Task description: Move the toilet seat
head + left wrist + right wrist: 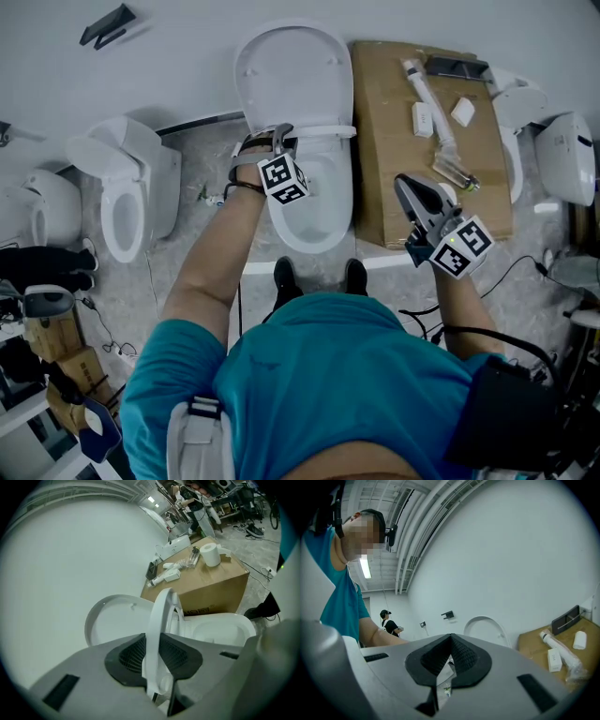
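The toilet seat [157, 616] is clamped at its front rim between the 2 jaws of the left gripper [154, 667] and is held tilted up on edge, between the bowl [220, 631] and the raised lid [112, 620], which is leaned against the wall. The right gripper [412, 192] is held level over the near left corner of the cardboard box [394, 150] beside the toilet, its jaws closed together on nothing

Head view: steeply down. Left gripper view: close on toilet seat [157, 620]. Right gripper view: level. All share cardboard box [389, 159].
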`<state>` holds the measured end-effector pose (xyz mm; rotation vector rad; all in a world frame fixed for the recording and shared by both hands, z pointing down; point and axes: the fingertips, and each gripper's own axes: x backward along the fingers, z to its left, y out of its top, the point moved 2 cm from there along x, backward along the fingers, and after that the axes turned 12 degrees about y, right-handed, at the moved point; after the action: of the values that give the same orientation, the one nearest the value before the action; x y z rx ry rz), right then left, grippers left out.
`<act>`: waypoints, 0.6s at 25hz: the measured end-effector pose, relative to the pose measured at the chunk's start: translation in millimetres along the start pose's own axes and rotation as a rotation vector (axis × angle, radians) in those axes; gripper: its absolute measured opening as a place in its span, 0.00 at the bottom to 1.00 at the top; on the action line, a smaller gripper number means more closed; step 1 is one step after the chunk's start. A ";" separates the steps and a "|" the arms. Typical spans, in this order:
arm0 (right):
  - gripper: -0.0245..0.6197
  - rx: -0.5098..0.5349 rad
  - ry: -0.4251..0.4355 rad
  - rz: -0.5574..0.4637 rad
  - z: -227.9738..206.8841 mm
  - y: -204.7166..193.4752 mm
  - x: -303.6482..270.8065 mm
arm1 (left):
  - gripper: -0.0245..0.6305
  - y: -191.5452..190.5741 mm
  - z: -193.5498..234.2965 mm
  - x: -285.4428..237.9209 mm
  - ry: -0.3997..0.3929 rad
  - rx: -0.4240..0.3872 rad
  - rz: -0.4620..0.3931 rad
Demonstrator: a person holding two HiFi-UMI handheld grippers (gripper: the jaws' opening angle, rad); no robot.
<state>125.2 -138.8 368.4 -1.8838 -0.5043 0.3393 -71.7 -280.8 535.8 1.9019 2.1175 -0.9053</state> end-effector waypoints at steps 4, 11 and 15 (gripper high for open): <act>0.03 -0.005 -0.009 -0.003 -3.9 -0.3 2.8 | 0.18 0.2 13.8 -12.7 0.012 -0.016 0.007; 0.03 -0.014 -0.025 -0.003 -10.9 -3.1 6.7 | 0.16 -0.3 33.6 -32.8 0.038 -0.026 0.022; 0.03 -0.019 -0.031 -0.004 -16.2 -4.0 8.4 | 0.16 -0.4 41.4 -44.0 0.045 -0.032 0.027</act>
<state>139.3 -146.5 378.0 -1.8979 -0.5343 0.3626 -75.4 -340.0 524.3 1.9480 2.1135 -0.8255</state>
